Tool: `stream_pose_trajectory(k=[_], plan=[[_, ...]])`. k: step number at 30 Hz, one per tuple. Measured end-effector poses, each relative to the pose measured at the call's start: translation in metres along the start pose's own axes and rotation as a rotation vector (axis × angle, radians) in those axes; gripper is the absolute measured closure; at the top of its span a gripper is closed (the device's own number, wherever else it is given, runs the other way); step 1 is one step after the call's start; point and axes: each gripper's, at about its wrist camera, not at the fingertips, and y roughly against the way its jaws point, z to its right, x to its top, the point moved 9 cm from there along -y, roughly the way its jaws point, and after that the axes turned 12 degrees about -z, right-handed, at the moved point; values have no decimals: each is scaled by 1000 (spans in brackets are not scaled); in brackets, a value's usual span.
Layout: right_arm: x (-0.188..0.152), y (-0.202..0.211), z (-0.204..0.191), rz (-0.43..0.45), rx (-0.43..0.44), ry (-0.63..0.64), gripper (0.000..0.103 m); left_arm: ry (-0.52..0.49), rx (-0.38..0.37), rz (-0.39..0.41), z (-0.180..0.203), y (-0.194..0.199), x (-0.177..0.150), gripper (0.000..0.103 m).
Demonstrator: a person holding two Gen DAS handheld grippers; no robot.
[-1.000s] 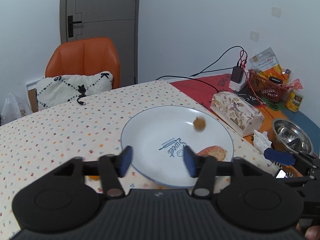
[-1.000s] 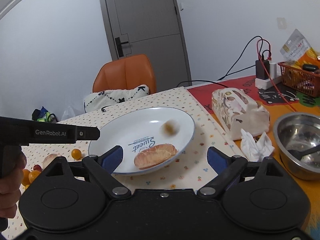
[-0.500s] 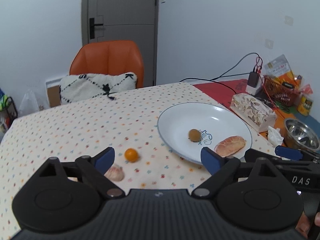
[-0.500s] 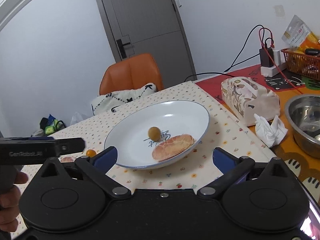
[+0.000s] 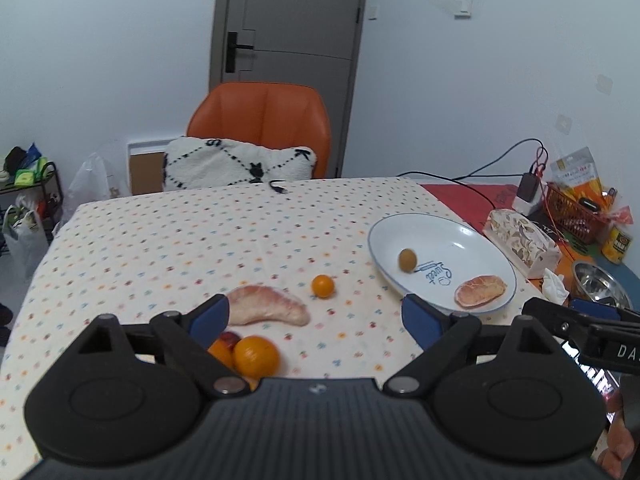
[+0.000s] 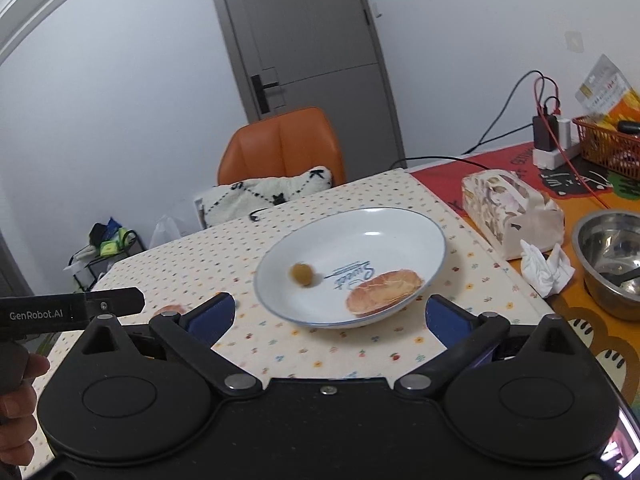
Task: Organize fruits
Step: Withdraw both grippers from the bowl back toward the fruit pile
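Plate holds our olive-coloured fruit and pomelo segment; our left gripper and right gripper gape wide, both empty

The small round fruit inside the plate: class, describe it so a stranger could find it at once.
Find the white plate on the dotted tablecloth. Two things lie in it: a flat pink pomelo piece and a small olive-brown ball. The ball is the one: round and darker, on the side nearer the small orange fruit.
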Motion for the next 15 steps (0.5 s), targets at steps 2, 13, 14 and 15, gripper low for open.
stream_pose_trajectory(k=[2, 13, 14, 15], plan=[[-2, 4, -8, -6, 7, 17, 0, 8, 5, 1, -7, 7, -5, 11], [-11, 23, -46, -28, 60, 80, 0, 49, 28, 2, -34, 41, -28, 11], [-12, 25, -49, -29, 58, 85, 0, 49, 32, 4, -36, 44, -29, 11], [-12, 26, -52, -29, 58, 89, 0, 53, 35, 6, -38, 46, -30, 11]])
